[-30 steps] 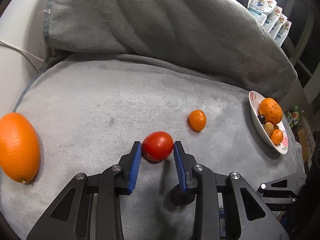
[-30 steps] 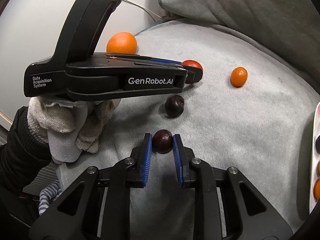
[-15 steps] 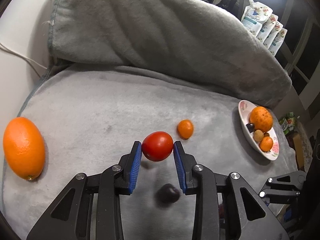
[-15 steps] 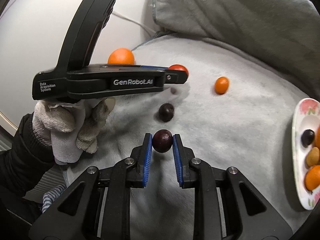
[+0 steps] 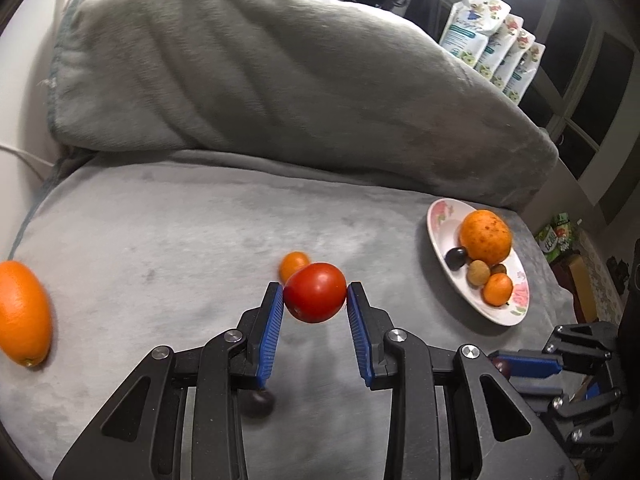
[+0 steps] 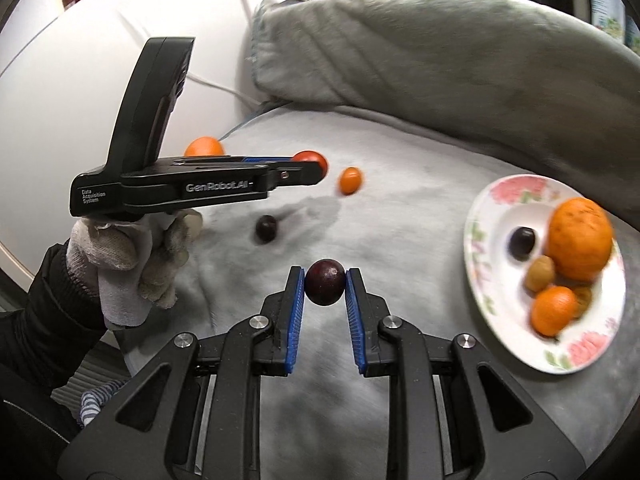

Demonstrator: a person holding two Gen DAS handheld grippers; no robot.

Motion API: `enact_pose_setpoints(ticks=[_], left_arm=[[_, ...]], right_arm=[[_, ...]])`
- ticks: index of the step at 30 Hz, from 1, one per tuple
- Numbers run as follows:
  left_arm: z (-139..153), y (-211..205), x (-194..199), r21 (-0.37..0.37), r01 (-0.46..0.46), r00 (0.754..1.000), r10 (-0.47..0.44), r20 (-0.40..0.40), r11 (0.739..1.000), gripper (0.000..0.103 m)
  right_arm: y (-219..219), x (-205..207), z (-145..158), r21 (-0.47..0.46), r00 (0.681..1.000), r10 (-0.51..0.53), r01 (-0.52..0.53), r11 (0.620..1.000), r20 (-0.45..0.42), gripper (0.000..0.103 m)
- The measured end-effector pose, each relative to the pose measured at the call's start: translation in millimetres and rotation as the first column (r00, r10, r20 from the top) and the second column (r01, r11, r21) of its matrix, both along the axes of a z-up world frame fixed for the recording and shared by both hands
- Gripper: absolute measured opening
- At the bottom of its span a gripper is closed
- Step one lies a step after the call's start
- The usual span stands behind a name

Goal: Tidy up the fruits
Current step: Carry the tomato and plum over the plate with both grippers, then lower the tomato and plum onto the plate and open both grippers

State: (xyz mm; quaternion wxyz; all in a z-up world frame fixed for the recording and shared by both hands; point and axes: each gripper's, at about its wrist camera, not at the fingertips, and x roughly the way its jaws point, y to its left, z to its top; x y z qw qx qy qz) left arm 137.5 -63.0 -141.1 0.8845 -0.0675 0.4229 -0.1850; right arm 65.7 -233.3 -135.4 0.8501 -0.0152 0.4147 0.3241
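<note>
My left gripper (image 5: 315, 298) is shut on a red tomato (image 5: 315, 292) and holds it above the grey blanket (image 5: 180, 240). My right gripper (image 6: 325, 284) is shut on a dark plum (image 6: 325, 282), also lifted. A floral plate (image 5: 440, 220) at the right holds an orange, a dark plum and several small fruits; it also shows in the right wrist view (image 6: 480, 216). A small orange (image 5: 292, 262) lies behind the tomato. A large orange (image 5: 22, 320) lies at the far left. Another dark plum (image 6: 266, 228) lies on the blanket.
A bulky grey cushion (image 5: 260, 72) rises behind the blanket. Pouches (image 5: 488, 48) stand at the back right. A white cable (image 6: 224, 88) runs along the white surface at the left. The gloved hand (image 6: 132, 256) holds the left gripper.
Both grippers have lifted their fruit off the blanket and moved right, toward the plate. The plate now appears larger and closer in both views.
</note>
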Motion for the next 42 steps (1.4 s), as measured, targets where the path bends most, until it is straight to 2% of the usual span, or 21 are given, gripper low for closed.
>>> enact_pose_setpoints(ticks=[11, 19, 28, 42], left_arm=[[9.2, -44.7, 5.8, -0.002, 0.076, 0.997, -0.076, 0.020, 0.997, 0.031], [13.1, -73.3, 11.8, 0.001, 0.130, 0.991, -0.130, 0.027, 0.992, 0.031], [10.3, -102.2, 20.0, 0.016, 0.176, 0.984, -0.176, 0.019, 0.984, 0.031], [2.2, -121.6, 32.7, 0.024, 0.207, 0.978, -0.207, -0.005, 0.978, 0.031]], right_arm=[[-51.8, -2.2, 6.2, -0.014, 0.992, -0.122, 0.123, 0.992, 0.029, 0.022], [-76.6, 2.1, 5.0, -0.035, 0.985, -0.171, 0.173, 0.984, 0.037, 0.022], [-89.3, 5.1, -1.6, -0.044, 0.982, -0.188, 0.189, 0.981, 0.030, 0.022], [-84.7, 13.5, -7.8, -0.066, 0.984, -0.176, 0.177, 0.982, 0.026, 0.022]])
